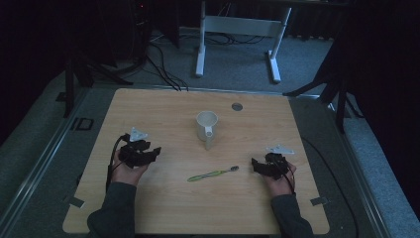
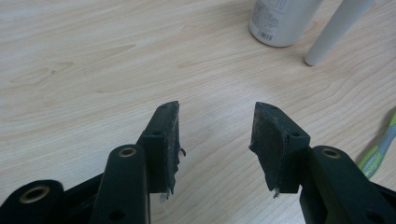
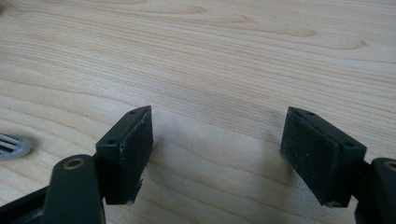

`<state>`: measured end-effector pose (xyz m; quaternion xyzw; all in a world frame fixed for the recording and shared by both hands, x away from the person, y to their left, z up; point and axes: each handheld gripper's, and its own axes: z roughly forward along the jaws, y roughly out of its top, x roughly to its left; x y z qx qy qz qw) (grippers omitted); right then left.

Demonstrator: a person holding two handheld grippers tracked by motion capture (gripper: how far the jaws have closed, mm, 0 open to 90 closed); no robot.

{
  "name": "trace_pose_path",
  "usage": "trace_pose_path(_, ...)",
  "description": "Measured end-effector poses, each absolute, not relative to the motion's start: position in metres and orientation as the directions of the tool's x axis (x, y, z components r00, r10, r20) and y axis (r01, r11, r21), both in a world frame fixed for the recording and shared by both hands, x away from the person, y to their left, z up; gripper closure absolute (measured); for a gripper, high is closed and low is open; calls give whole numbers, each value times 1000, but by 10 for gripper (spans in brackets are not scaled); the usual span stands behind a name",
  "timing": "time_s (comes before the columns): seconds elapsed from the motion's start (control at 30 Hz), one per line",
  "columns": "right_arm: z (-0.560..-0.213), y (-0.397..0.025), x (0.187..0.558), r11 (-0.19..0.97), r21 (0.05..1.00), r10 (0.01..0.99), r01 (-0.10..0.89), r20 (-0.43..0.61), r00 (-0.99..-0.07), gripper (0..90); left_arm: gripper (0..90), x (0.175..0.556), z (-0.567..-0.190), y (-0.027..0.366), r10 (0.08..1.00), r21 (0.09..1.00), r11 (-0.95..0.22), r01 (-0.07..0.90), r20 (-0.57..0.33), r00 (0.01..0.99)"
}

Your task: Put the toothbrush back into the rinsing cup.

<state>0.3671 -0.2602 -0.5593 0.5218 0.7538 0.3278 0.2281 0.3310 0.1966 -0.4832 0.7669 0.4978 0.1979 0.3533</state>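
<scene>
Toothbrush (image 1: pixel 213 174), green with a grey head, lies flat on the wooden table (image 1: pixel 163 106) between the two grippers, its head pointing toward the right one; its green handle also shows at the right edge of the left gripper view (image 2: pixel 380 149). Behind it, near the table's middle, stands a white mug (image 1: pixel 206 124) with a white tube (image 1: pixel 209 139) just in front of it. The left gripper (image 1: pixel 153 151) rests on the table to the toothbrush's left, jaws parted with nothing between them. The right gripper (image 1: pixel 256 163) rests to its right, jaws wide apart and empty. A small grey round disc (image 1: pixel 237 106) sits near the table's far edge.
</scene>
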Motion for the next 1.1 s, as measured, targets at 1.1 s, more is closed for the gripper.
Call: trace_pose_path(1.1, -559, -260, 367, 244, 732, 935, 636, -3, -354, 247, 519, 332, -468, 184, 836, 740, -345, 577, -37, 547)
